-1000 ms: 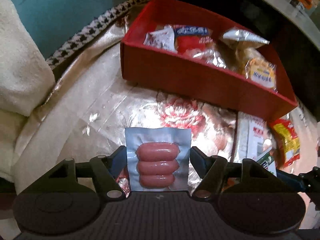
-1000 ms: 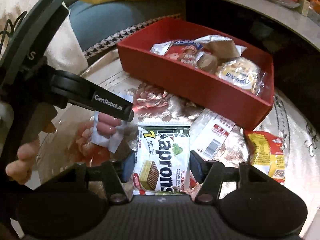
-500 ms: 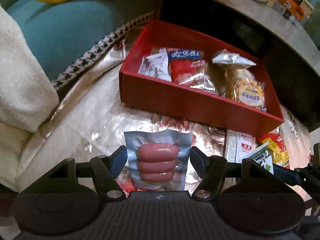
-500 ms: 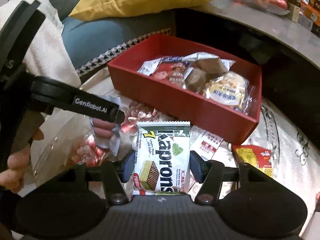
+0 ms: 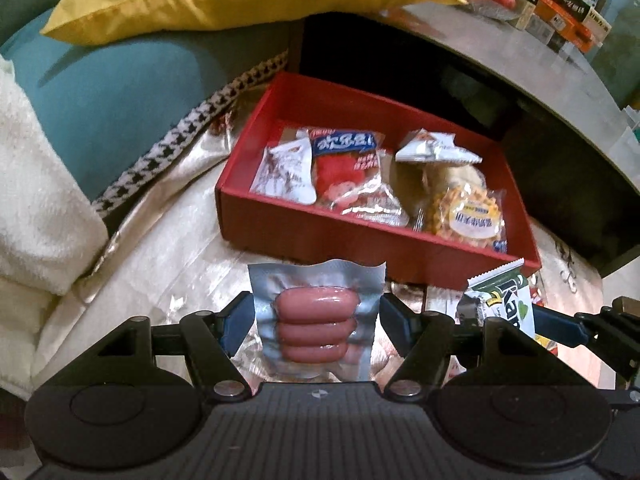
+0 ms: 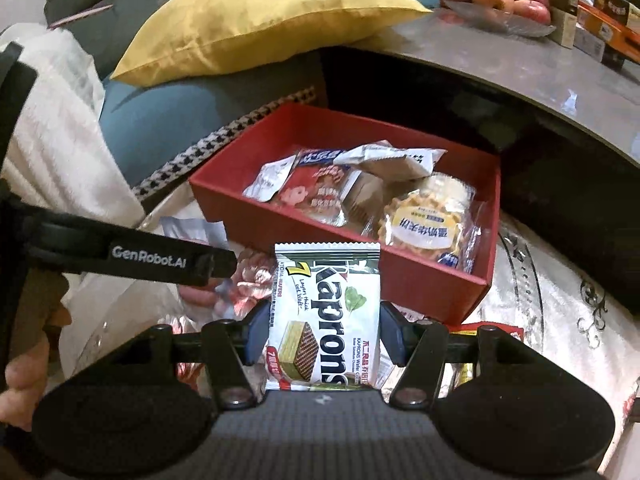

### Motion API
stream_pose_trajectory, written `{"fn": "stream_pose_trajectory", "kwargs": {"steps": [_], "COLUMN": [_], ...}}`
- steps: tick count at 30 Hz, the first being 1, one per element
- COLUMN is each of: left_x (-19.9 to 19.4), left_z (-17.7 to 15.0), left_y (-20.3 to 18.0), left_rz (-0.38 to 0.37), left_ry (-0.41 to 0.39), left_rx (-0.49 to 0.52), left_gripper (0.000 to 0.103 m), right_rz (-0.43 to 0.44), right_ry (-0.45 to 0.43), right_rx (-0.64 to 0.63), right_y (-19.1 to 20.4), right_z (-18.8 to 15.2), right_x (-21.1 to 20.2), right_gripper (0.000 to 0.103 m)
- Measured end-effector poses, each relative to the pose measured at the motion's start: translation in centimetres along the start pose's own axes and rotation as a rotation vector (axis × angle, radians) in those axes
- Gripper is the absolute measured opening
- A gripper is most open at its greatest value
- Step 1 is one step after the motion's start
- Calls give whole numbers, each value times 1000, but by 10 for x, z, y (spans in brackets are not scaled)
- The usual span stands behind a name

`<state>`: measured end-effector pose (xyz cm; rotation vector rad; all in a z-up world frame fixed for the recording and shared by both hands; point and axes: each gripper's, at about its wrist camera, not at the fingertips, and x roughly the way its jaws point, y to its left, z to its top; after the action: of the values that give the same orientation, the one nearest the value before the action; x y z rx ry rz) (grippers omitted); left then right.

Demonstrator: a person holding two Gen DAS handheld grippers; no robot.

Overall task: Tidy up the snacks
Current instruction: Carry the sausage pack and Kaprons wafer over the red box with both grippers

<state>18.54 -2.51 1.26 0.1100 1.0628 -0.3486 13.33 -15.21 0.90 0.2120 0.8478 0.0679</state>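
Note:
My left gripper (image 5: pixel 316 316) is shut on a clear sausage pack (image 5: pixel 316 324) with three pink sausages, held above the cloth in front of the red box (image 5: pixel 360 236). My right gripper (image 6: pixel 322 332) is shut on a white and green Kaprons wafer pack (image 6: pixel 326 316), also held up just before the red box (image 6: pixel 332 228). The box holds several wrapped snacks, among them a round waffle pack (image 5: pixel 466 216) and a red and blue bag (image 5: pixel 346 168). The wafer pack also shows in the left wrist view (image 5: pixel 504 300), and the left gripper's body in the right wrist view (image 6: pixel 132 256).
A shiny floral cloth (image 5: pixel 160 264) covers the surface. Loose snack packs lie on it below the right gripper (image 6: pixel 492 332). A yellow cushion (image 6: pixel 256 20) and white blanket (image 5: pixel 36 200) lie behind and left. A grey table (image 6: pixel 520 64) with apples stands behind the box.
Both grippers have risen with their packs and now look down into the red box from higher up. The sausage pack has left the cloth.

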Motion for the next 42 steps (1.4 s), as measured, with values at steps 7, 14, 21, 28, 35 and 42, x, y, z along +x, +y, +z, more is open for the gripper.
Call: {"fn": "stream_pose_trajectory", "kwargs": {"steps": [7, 14, 21, 28, 35, 42], "left_x": [-3, -3, -4, 1, 8, 21], "left_z": [17, 30, 44, 57, 69, 82], "left_y": [-8, -19, -22, -21, -25, -31], "left_rz": [-14, -24, -22, -26, -19, 0], "left_ry": [-26, -45, -68, -75, -79, -83], "left_rx": [-4, 3, 4, -8, -11, -9], "left_gripper": [74, 74, 74, 74, 75, 75], "right_rz": [-7, -8, -8, -12, -23, -34], "right_ry": [-28, -59, -79, -91, -118, -112], "right_rx": [28, 59, 92, 116, 132, 147], "right_y": [-6, -12, -20, -26, -32, -40], "right_z": [12, 27, 40, 49, 63, 74], "right_x": [0, 0, 2, 7, 11, 25], "right_gripper": [52, 52, 52, 52, 52, 52]}}
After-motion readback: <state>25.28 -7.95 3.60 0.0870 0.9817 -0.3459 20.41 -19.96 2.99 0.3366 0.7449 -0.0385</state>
